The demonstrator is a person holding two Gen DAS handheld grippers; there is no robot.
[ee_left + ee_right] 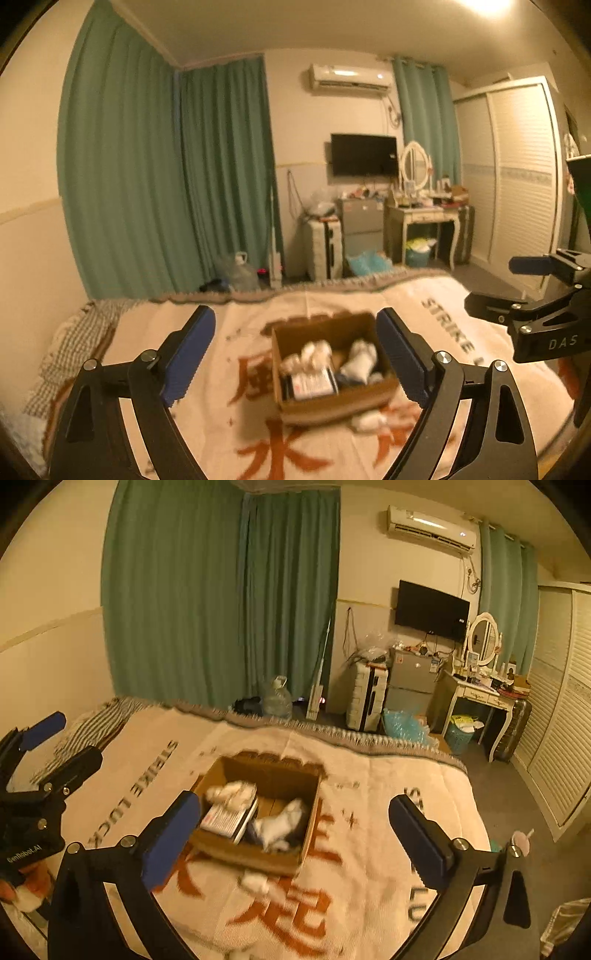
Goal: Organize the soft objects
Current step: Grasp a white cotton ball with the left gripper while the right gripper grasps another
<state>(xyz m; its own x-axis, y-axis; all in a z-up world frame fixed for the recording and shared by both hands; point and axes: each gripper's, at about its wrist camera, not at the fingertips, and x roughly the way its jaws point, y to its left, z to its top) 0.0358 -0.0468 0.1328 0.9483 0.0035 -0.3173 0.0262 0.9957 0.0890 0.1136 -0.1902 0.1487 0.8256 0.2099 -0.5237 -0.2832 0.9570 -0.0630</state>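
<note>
You hold both tools above the bed (388, 775), and both are released: the left hand-held gripper (295, 354) has its jaws spread wide with nothing between them, and the right hand-held gripper (295, 834) is the same, wide apart and empty. The landmark is the cardboard box (310, 834), which stands open on the blanket (229, 332) in the middle of the bed. Inside the box you can see several white soft objects (284, 823), one bundle at the far left corner of the box and one more toward its right side, and also a flat printed package (225, 819) along its left wall. One soft piece (255, 882) lies outside, on the blanket just beside the near wall of the box; in the left view this white bundle (369, 421) shows at the near right corner of the box. The pictures are blurred, so I cannot tell what kind of soft things these are. I judge that the step in hand is between placements, with most items already in the box and this one left out. The next move probably calls for lowering one hand-held gripper to the near side of the box, closing on the loose piece without catching the blanket, then lifting it over the wall and releasing inside.
</note>
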